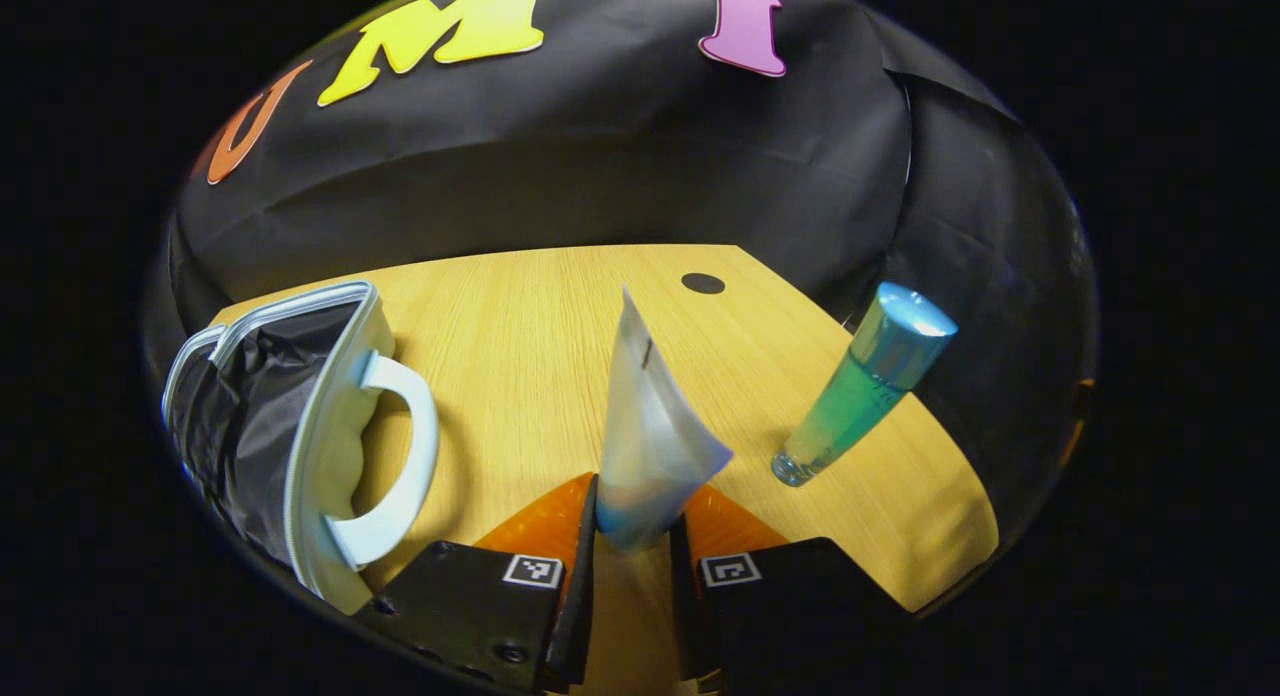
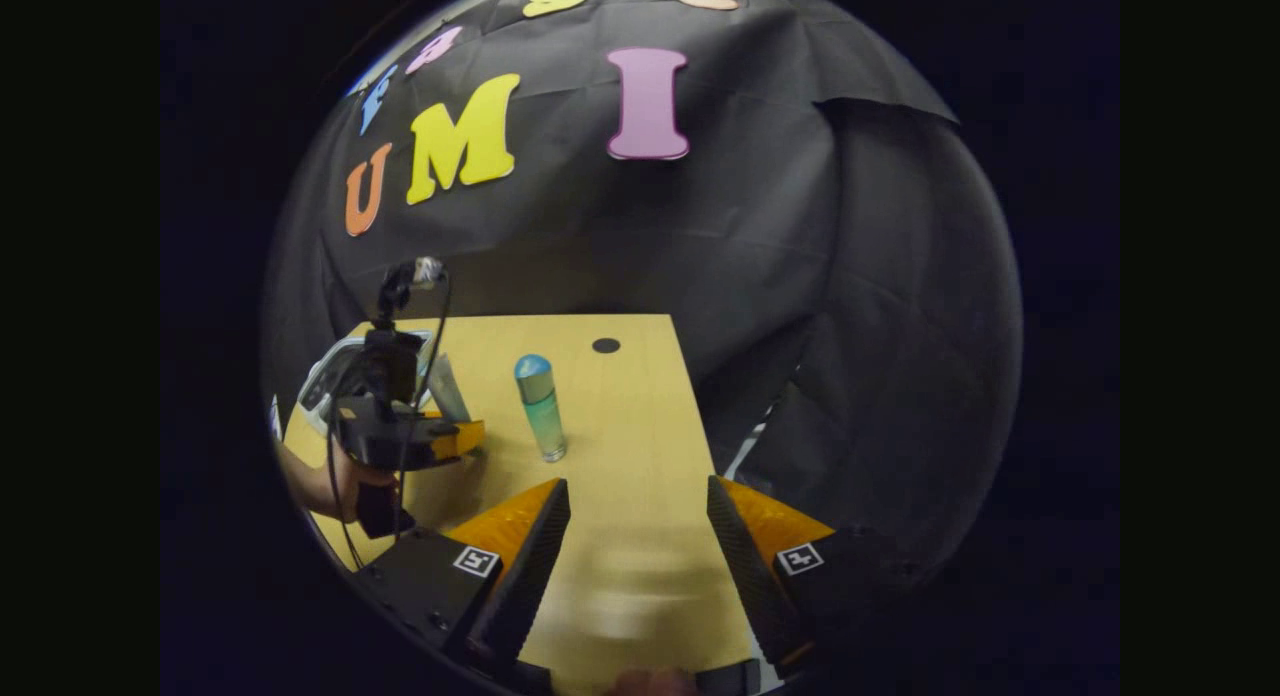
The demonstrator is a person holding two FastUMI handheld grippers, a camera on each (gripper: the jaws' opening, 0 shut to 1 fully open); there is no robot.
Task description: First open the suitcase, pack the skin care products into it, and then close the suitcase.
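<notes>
Left gripper view, left to right: suitcase (image 1: 300, 436) open at table (image 1: 520, 316) edge, lined inside showing, ready for packing. Left gripper (image 1: 632, 536) clenched on pale tube (image 1: 650, 436), cap end down, likely lifting it toward the case. Green bottle (image 1: 860, 386) upright, near, unpacked. Right gripper (image 2: 638, 536) spread wide, empty, above table.

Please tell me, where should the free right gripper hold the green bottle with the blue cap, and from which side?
Probably the bottle at mid-body, below its cap, approached level from the right gripper side. It stands upright and alone on the table, its round body narrower than the open jaws.
</notes>
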